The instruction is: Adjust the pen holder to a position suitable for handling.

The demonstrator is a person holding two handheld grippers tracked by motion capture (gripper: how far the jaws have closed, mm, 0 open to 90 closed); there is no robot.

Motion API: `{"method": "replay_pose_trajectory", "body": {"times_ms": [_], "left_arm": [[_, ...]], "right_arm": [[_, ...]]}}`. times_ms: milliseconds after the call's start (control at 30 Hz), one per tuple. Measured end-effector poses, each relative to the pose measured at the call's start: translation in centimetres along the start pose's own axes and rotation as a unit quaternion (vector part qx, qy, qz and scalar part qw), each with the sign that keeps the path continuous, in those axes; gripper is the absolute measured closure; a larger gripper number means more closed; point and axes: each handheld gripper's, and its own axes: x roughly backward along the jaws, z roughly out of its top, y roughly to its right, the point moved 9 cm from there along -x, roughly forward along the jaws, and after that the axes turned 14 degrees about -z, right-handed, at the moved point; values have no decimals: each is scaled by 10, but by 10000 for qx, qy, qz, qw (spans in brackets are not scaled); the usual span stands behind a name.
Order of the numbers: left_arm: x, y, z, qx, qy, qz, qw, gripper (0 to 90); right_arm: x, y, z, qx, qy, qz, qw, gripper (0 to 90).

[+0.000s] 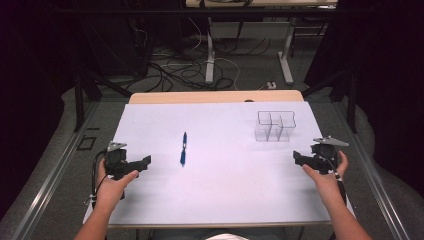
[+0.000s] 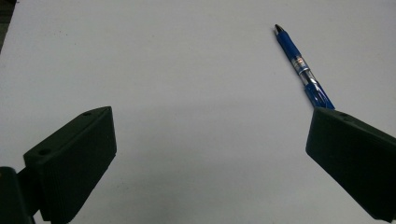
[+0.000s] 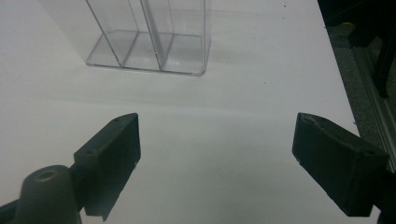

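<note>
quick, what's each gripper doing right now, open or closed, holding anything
Left gripper: open, holding nothing; the blue pen lies ahead on the table.
Right gripper: open, holding nothing; the clear organizer stands ahead.

A matt white sheet covers the desk, with a strip of pale wood showing at its far edge. The blue pen is glossy plastic, its barrel partly clear with a metallic band. The organiser is clear, smooth, shiny plastic with thin divider walls. Both the left tool and the right tool have matt black plastic jaws, finely ribbed on the inner faces.
</note>
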Motion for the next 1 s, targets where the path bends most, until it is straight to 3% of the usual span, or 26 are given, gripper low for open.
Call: {"method": "replay_pose_trajectory", "body": {"times_ms": [167,200,300,367,467,600,700,800,967,1000], "left_arm": [[2,0,2,4,48,24,10000,21],[2,0,2,-2,53,19,10000,27],[7,1,5,-83,-1,97,9999,108],[7,1,7,-128,10,109,9999,112],[8,1,7,-102,-159,148,9997,112],[9,1,7,-42,-278,177,9994,112],[11,1,8,24,-380,164,9991,133],[11,2,9,119,-501,158,9986,146],[10,2,6,91,-625,119,9979,149],[9,3,5,121,-660,116,9977,152]], "right_arm": [[0,-2,2,111,-1,39,9999,187],[0,-2,3,136,46,52,9999,228],[0,-3,4,175,5,60,9998,256],[-1,-1,5,225,-69,7,9997,267],[-2,2,10,162,-128,-39,9998,279],[-2,4,13,156,-218,2,9996,358],[-7,6,19,241,-405,109,9988,458],[-12,7,24,289,-592,121,9978,488],[-18,7,35,359,-762,195,9963,518],[-20,6,41,515,-895,186,9945,519]]}}
